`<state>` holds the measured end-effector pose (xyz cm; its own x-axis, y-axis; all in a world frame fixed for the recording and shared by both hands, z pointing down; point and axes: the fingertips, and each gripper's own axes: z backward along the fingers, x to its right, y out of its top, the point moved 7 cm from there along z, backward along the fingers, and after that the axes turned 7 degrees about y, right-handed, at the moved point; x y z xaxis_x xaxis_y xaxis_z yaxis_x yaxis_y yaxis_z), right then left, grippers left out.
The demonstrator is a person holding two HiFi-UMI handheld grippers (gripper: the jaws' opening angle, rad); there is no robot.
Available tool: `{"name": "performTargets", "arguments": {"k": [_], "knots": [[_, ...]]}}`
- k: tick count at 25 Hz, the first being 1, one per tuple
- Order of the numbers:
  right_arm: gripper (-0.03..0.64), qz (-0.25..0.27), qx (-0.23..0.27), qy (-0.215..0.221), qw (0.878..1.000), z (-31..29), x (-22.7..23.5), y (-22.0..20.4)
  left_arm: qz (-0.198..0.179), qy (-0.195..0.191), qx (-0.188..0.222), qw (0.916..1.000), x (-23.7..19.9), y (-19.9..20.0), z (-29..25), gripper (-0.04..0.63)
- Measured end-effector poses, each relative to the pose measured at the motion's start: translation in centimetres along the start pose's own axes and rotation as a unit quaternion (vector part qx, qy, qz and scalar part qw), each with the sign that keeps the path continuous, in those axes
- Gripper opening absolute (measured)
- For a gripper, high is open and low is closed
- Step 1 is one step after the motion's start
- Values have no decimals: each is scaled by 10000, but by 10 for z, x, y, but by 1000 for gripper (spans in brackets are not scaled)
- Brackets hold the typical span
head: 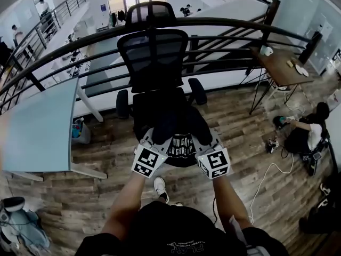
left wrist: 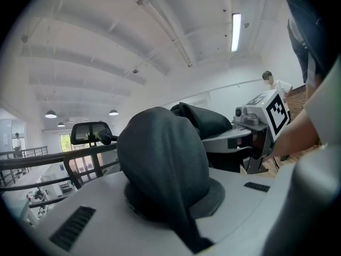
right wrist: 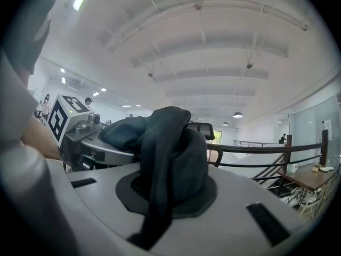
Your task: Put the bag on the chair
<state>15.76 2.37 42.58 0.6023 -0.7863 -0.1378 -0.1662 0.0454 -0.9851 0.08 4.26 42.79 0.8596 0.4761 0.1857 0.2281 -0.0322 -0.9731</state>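
The black bag (head: pixel 181 145), with white print on its front, hangs at the front edge of the black mesh office chair (head: pixel 153 57), over its seat. Whether it rests on the seat I cannot tell. My left gripper (head: pixel 156 141) is shut on the bag's left top. My right gripper (head: pixel 204 143) is shut on its right top. In the left gripper view dark bag fabric (left wrist: pixel 160 161) bulges up out of the left gripper (left wrist: pixel 171 209). In the right gripper view the bag fabric (right wrist: pixel 170 153) is pinched in the right gripper (right wrist: pixel 162 207), with the left gripper (right wrist: pixel 85 129) beside it.
A black curved railing (head: pixel 224 23) runs behind the chair, with a lower floor beyond it. A pale blue table (head: pixel 37 127) stands at the left and a wooden table (head: pixel 282 65) at the right. A person (head: pixel 306 135) crouches on the wooden floor beside a white cable (head: pixel 266 177).
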Motion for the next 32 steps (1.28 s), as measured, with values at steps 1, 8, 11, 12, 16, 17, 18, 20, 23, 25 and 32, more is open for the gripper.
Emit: {"name": "performTargets", "arguments": {"k": [1, 8, 11, 12, 16, 17, 18, 20, 23, 25, 32], "knots": [[38, 0, -5, -4, 10000, -8, 4, 1, 1, -8, 11, 10000, -8, 0, -5, 21], [38, 73, -67, -107, 9999, -63, 27, 17, 32, -154, 124, 9998, -62, 3, -36, 21], [38, 1, -54, -181, 9998, -85, 34, 22, 7, -244, 150, 9996, -85, 4, -47, 21], [38, -35, -49, -214, 9998, -91, 34, 22, 1, -268, 148, 9995, -91, 4, -49, 22], [38, -4, -93, -249, 9996, -115, 40, 28, -36, -308, 206, 9993, -116, 4, -59, 21], [38, 5, -130, -244, 9996, -118, 41, 27, -37, -325, 207, 9993, -119, 2, -61, 21], [38, -2, -158, -237, 9996, -121, 41, 26, -33, -336, 197, 9992, -121, 0, -62, 21], [38, -31, -159, -214, 9996, -129, 40, 25, -22, -316, 168, 9994, -128, -3, -62, 21], [38, -7, -156, -179, 9997, -147, 42, 32, 6, -236, 162, 9996, -144, -1, -63, 22], [38, 23, -182, -144, 9997, -157, 45, 34, 30, -197, 149, 9997, -153, -2, -68, 21], [38, 6, -201, 194, 9996, -195, 73, 18, 139, -3, 35, 9999, -177, -17, -98, 21]]}}
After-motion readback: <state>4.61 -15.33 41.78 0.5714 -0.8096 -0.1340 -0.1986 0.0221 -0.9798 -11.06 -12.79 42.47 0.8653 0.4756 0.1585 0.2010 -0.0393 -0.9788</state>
